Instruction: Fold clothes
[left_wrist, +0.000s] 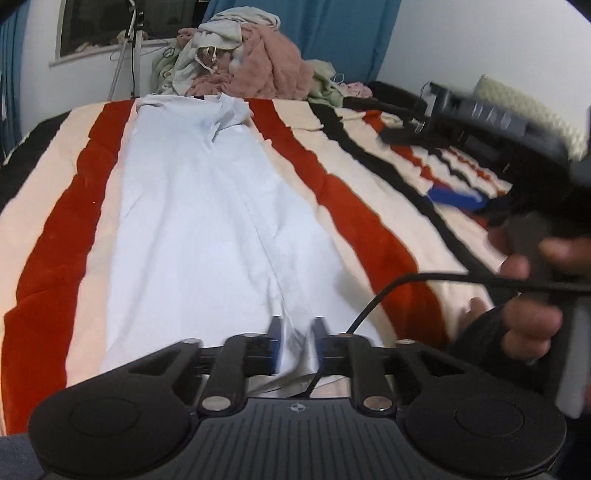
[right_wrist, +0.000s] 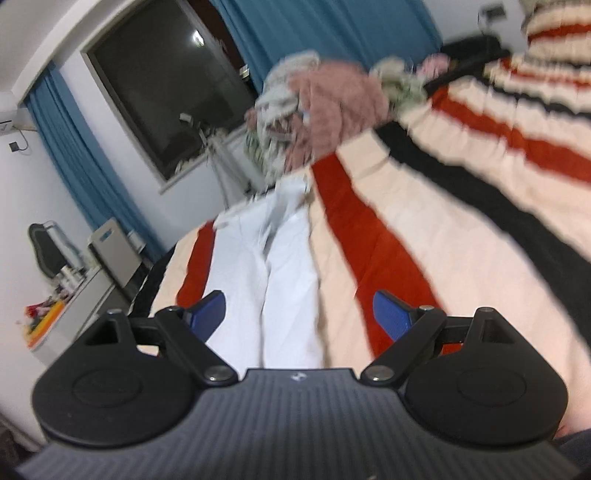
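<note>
A pair of pale blue-white trousers (left_wrist: 207, 221) lies stretched lengthwise on the striped bed cover (left_wrist: 369, 206), waistband at the far end. My left gripper (left_wrist: 297, 332) is shut on the near hem of the trousers, with cloth bunched between its blue pads. My right gripper (right_wrist: 299, 314) is open and empty, held in the air above the near end of the trousers (right_wrist: 284, 258). It also shows in the left wrist view (left_wrist: 458, 199), to the right, held by a hand.
A pile of unfolded clothes (left_wrist: 243, 59), pink and pale green, sits at the far end of the bed. A tripod (left_wrist: 129, 55) stands by the window. A desk with small items (right_wrist: 74, 295) is left of the bed. A black cable (left_wrist: 406, 284) crosses near my left gripper.
</note>
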